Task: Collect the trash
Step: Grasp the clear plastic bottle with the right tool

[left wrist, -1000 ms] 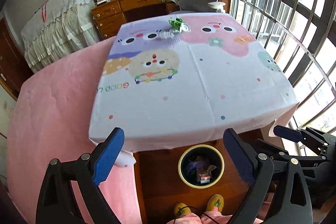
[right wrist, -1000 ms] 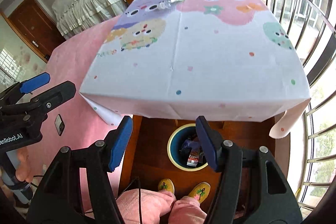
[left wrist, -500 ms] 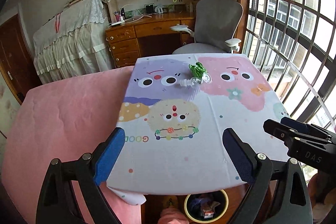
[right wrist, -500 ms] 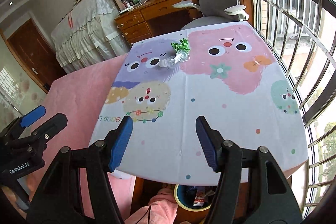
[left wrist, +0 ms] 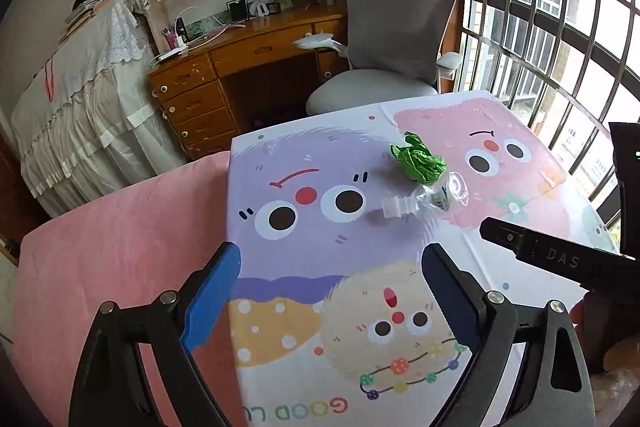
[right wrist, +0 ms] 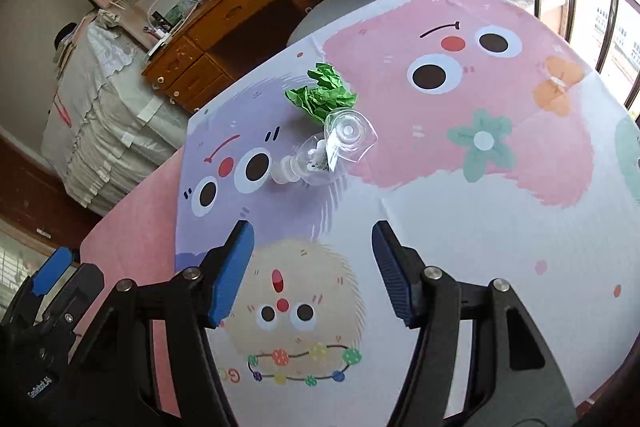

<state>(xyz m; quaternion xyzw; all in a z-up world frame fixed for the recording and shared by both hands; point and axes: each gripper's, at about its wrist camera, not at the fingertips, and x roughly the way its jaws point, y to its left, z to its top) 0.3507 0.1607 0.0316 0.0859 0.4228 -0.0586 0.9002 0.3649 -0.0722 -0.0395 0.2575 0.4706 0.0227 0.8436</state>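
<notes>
Crushed clear bottle [right wrist: 328, 151] (lying sideways)

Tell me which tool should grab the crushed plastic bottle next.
Right, probably. The right tool is open and aimed nearly straight at the crushed plastic bottle. The left tool, also open, sees it off to its right, beside the green paper wad.

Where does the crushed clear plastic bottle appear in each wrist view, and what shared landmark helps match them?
Left wrist view: the crushed clear bottle lies right of centre on the tablecloth, cap pointing left, just below the green crumpled paper.
Right wrist view: the bottle sits just left of centre, above the gap between the blue fingers, again below the green paper.
Shared landmark: the green crumpled paper touching the bottle's far end.
</notes>
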